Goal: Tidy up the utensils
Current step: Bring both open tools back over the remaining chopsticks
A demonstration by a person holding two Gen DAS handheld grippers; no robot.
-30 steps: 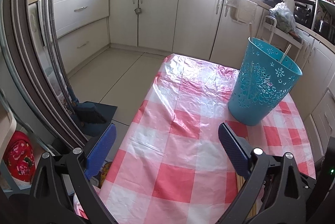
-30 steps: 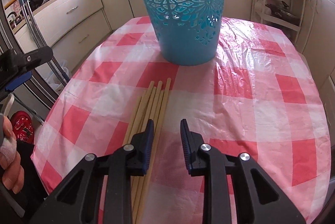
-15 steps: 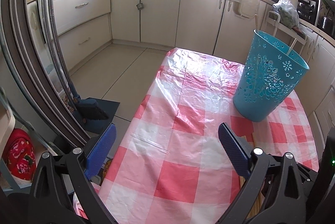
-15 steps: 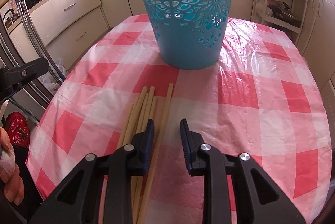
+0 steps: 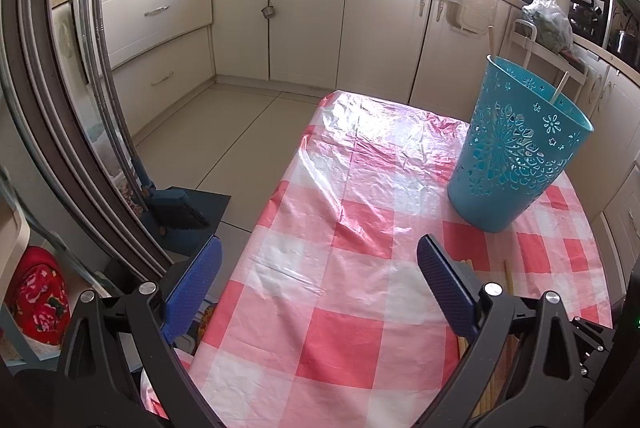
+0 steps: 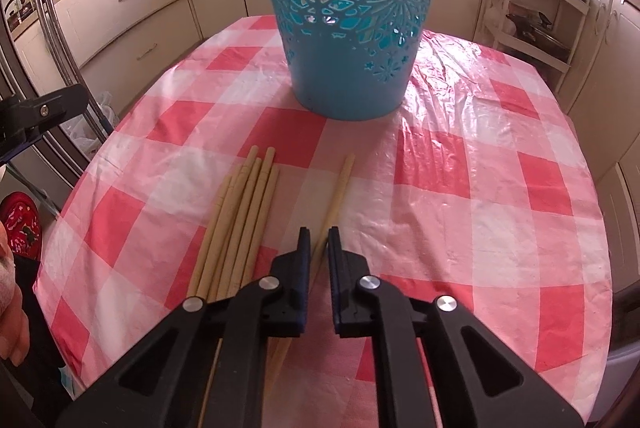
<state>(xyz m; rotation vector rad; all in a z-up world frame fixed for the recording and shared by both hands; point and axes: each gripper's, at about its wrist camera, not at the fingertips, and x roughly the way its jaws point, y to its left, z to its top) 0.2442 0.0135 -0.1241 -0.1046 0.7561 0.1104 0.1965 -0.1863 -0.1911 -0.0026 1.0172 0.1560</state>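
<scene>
A teal cut-out basket (image 6: 344, 27) stands at the far middle of the checked table (image 6: 500, 187). Several wooden chopsticks (image 6: 244, 220) lie bundled in front of it. One chopstick (image 6: 342, 183) lies apart to their right, angled toward the basket. My right gripper (image 6: 319, 236) has its jaws closing on the near part of that chopstick, and the pads pinch it. My left gripper (image 5: 320, 264) hangs open over the table's left edge with nothing between its fingers. In the left wrist view the basket (image 5: 516, 155) holds two sticks (image 5: 491, 41) that poke above its rim.
Cream cabinets (image 5: 308, 19) run along the back and right walls. A dustpan and broom (image 5: 176, 203) stand on the floor left of the table. A white rack (image 6: 532, 19) sits at the right. A person's hand (image 6: 8, 280) shows at the left edge.
The right jaws have narrowed onto one chopstick, which has swung away to the right of the bundle. The left gripper has stayed in place.
</scene>
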